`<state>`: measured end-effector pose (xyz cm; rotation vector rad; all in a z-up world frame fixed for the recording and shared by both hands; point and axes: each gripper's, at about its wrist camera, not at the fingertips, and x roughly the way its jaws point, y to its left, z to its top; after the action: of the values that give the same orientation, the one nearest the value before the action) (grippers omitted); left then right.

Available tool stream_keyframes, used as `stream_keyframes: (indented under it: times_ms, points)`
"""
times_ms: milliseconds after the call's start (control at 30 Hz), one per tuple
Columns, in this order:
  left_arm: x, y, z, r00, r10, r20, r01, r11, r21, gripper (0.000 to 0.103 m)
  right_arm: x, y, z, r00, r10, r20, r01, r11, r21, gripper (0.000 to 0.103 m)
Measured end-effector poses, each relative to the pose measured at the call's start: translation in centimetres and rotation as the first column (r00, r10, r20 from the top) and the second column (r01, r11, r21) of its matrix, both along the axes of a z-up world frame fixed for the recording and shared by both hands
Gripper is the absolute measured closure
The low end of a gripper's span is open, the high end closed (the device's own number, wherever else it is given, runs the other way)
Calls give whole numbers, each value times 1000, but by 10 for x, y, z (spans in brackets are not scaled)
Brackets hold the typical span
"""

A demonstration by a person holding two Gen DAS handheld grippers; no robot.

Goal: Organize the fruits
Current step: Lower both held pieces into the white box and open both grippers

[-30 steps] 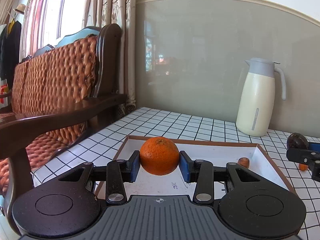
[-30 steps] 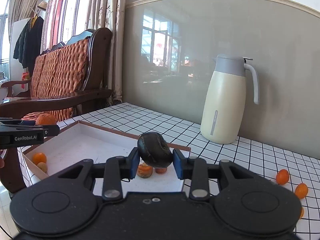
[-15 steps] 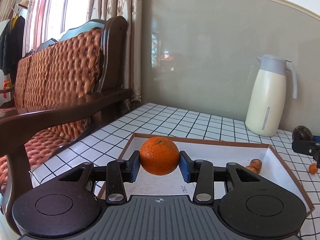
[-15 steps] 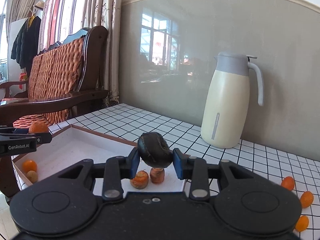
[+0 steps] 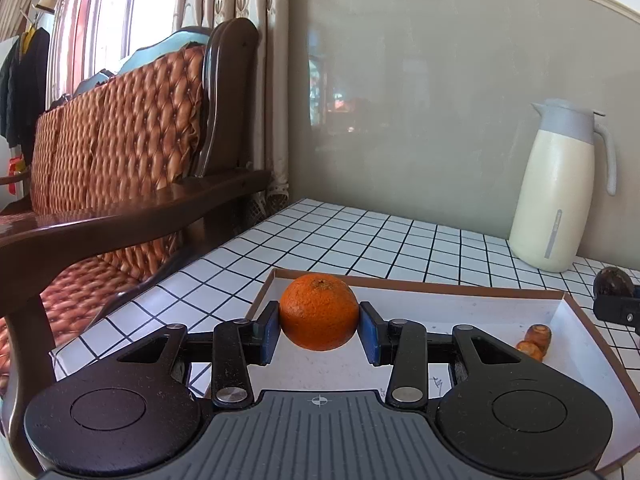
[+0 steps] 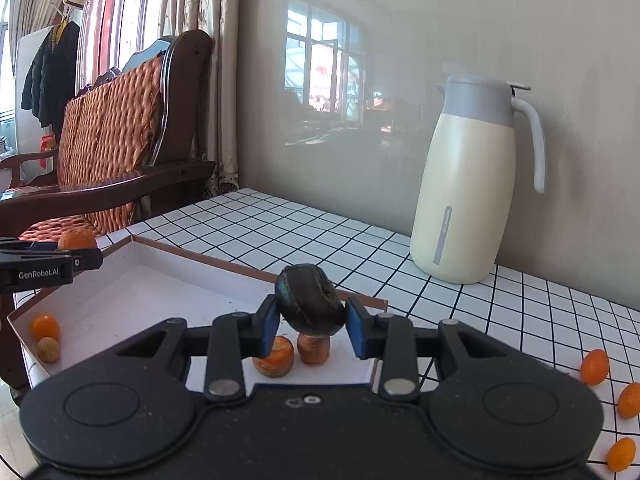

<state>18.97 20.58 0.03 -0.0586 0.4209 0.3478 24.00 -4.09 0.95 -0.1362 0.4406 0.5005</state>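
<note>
Landmark: the white tray with a brown rim, lying on the checked table.
Progress, done: I judge the task is partly done. Two carrot-like pieces stand near the tray's right side, and a small orange fruit with a brownish round one lies at its left wall.
Progress, in hand: two more fruits are held over the tray and are not yet put down.
Progress, left: three small orange fruits lie on the table, well to the right of the tray.
Left gripper: closed on the orange; both blue pads press its sides.
Orange, place: above the tray's left part, not touching the floor of it.
Orange, look: round, bright, with pitted skin and the stem mark on top.
Right gripper: closed on the dark fruit.
Dark fruit, place: above the tray's right part, just over the carrot-like pieces.
Dark fruit, look: nearly black, glossy and wrinkled; what kind it is, I cannot tell.
</note>
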Motion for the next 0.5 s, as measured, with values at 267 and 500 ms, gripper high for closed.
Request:
stream_keyframes:
  times_ms: [267, 500]
  points:
    - [17, 3, -8, 999, -5, -42, 5, 1000, -16, 61, 15, 11, -8, 999, 16, -38, -17, 1000, -22, 76]
    - [25, 3, -8, 999, -7, -48, 7, 1000, -16, 61, 24, 20, -12, 997, 37, -64, -39, 999, -32, 75]
